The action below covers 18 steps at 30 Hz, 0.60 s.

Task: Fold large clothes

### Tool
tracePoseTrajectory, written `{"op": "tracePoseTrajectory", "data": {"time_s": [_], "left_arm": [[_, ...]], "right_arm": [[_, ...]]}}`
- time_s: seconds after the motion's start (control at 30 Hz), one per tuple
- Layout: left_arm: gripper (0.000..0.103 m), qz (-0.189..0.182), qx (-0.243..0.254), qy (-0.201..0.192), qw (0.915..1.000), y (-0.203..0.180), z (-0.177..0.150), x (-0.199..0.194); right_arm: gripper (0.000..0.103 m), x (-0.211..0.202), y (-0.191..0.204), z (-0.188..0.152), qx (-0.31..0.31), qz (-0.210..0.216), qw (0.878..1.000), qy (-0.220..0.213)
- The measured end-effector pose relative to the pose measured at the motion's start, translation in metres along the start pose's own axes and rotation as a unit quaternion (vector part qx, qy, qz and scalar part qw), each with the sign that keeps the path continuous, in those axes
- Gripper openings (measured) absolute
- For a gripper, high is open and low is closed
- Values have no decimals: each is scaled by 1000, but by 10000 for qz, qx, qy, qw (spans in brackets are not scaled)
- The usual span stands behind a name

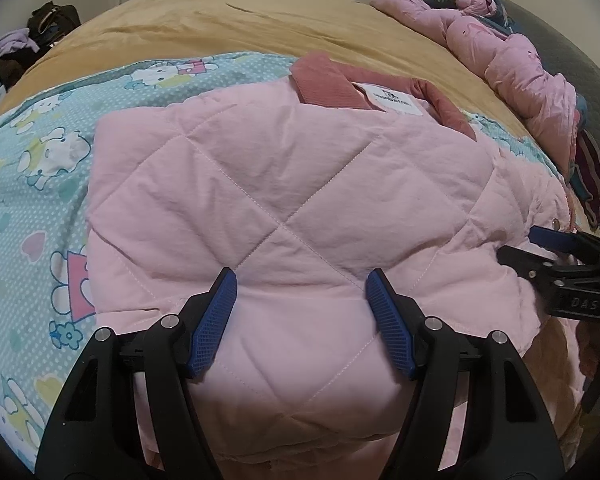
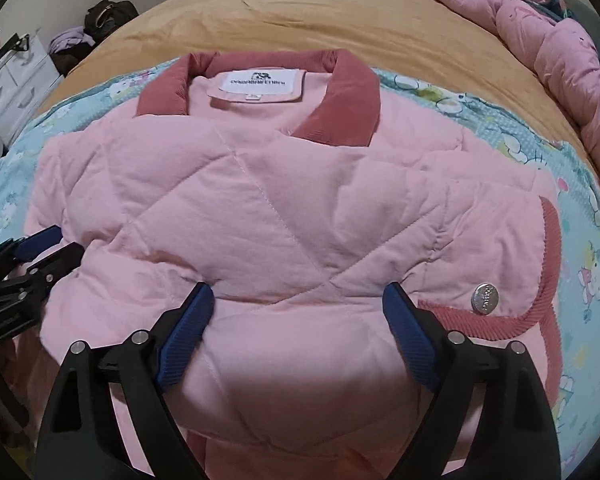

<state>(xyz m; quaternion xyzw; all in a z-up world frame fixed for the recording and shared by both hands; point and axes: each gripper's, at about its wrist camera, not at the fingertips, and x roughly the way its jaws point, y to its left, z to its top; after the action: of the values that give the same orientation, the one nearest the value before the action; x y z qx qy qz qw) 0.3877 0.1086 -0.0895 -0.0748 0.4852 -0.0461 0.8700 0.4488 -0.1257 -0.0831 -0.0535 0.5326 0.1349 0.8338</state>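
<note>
Your left gripper and right gripper both stand open, holding nothing, over the near part of the pink jacket. Sides look folded in; the final fold remains.

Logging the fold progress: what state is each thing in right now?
Pink quilted jacket: lying folded on the cartoon-print sheet, collar up.
Dusty-rose corduroy collar: spread open, label showing.
Silver snap button: unfastened.
Left hand-held gripper: open over the jacket.
Right hand-held gripper: open over the jacket.
Pink duvet: bunched up.
</note>
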Motion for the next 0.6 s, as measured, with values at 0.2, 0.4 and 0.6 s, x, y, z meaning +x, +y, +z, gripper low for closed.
{"op": "tracePoseTrajectory", "data": {"time_s": [0.2,0.4,0.6], "left_arm": [[60,6,-8,-10,10000,-1,-1,1],[60,-76,-75,18,9999,3,0,-1],[63,-199,-192,49,9996,5,2,-6]], "right_arm": [[89,3,1,-2,33,-40,9999,-98],[96,-13,6,-5,-135,-93,9991,-402],[99,-40,6,-13,-161,-58,9962,-857]]}}
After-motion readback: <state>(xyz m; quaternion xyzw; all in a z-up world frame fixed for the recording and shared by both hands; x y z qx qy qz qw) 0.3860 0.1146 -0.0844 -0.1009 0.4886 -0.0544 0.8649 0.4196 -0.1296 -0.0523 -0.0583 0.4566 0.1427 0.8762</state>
